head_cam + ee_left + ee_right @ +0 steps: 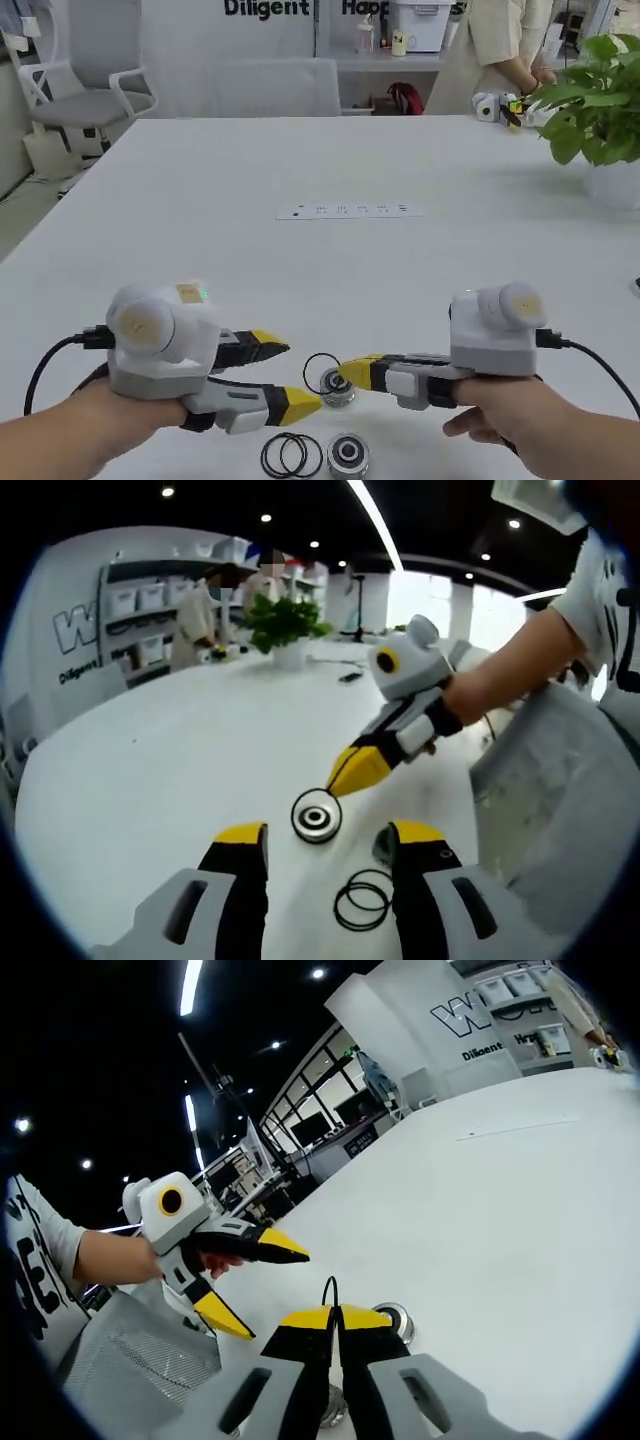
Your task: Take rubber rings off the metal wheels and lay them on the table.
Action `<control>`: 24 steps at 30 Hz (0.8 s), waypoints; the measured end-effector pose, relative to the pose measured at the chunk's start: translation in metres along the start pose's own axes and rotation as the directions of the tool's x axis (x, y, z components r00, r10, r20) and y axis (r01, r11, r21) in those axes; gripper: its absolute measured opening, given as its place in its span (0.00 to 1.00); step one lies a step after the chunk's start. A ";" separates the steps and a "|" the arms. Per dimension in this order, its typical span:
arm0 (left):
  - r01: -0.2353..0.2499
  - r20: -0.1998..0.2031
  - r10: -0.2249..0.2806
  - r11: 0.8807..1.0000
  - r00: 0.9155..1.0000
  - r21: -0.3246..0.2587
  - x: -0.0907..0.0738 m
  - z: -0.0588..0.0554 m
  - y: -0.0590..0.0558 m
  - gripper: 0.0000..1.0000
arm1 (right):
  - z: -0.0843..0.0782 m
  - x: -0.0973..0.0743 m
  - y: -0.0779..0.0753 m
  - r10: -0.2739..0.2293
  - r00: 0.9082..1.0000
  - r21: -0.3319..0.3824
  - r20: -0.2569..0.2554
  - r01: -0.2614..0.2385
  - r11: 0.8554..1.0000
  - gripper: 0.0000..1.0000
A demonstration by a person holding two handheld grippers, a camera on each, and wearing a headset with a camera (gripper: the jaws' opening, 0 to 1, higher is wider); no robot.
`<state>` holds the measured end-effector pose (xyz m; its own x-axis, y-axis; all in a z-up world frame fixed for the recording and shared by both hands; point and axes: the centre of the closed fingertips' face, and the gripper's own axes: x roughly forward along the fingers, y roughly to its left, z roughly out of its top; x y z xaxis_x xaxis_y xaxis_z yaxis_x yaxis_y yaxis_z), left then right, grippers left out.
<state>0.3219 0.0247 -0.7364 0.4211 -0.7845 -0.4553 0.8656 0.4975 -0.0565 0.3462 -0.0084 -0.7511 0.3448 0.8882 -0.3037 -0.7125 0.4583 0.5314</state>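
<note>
A small metal wheel (338, 389) (316, 817) (396, 1320) lies on the white table (320, 270) between both grippers. My right gripper (350, 372) (337, 1315) (340, 780) is shut on a thin black rubber ring (321, 367) (330, 1290), which stands up just beside that wheel. My left gripper (287, 375) (328, 835) (262, 1290) is open, its jaws pointing at the wheel from the left. A second wheel (347, 453) sits near the front edge, with loose black rings (292, 455) (363, 900) flat on the table beside it.
A white power strip (347, 211) lies mid-table. A potted plant (598, 100) stands at the far right corner. An office chair (85, 90) and a person (500, 50) are beyond the table's far edge.
</note>
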 end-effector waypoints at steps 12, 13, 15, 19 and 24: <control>-0.014 0.007 0.014 1.000 1.000 -0.009 -0.032 -0.010 0.002 0.62 | -0.001 0.005 0.020 0.048 0.999 -0.007 -0.013 -0.048 0.999 0.00; -0.018 0.006 0.018 1.000 1.000 -0.011 -0.035 -0.011 0.003 0.62 | -0.002 0.006 0.021 0.052 0.999 -0.008 -0.017 -0.052 0.999 0.00; -0.024 0.005 0.024 1.000 1.000 -0.012 -0.039 -0.013 0.003 0.63 | -0.003 0.007 0.024 0.058 0.998 -0.010 -0.024 -0.058 0.998 0.00; -0.036 0.004 0.036 0.999 0.999 -0.022 -0.047 -0.018 0.005 0.64 | -0.010 0.010 0.032 0.080 0.996 -0.009 -0.050 -0.081 0.997 0.00; -0.050 -0.004 0.050 0.998 0.999 -0.028 -0.054 -0.024 0.005 0.64 | -0.025 0.016 0.042 0.104 0.988 -0.027 -0.114 -0.108 0.994 0.00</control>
<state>0.2968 0.0789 -0.7335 0.4624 -0.7573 -0.4612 0.8357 0.5461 -0.0589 0.3065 0.0239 -0.7532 0.1969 0.9214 -0.3351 -0.7617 0.3589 0.5394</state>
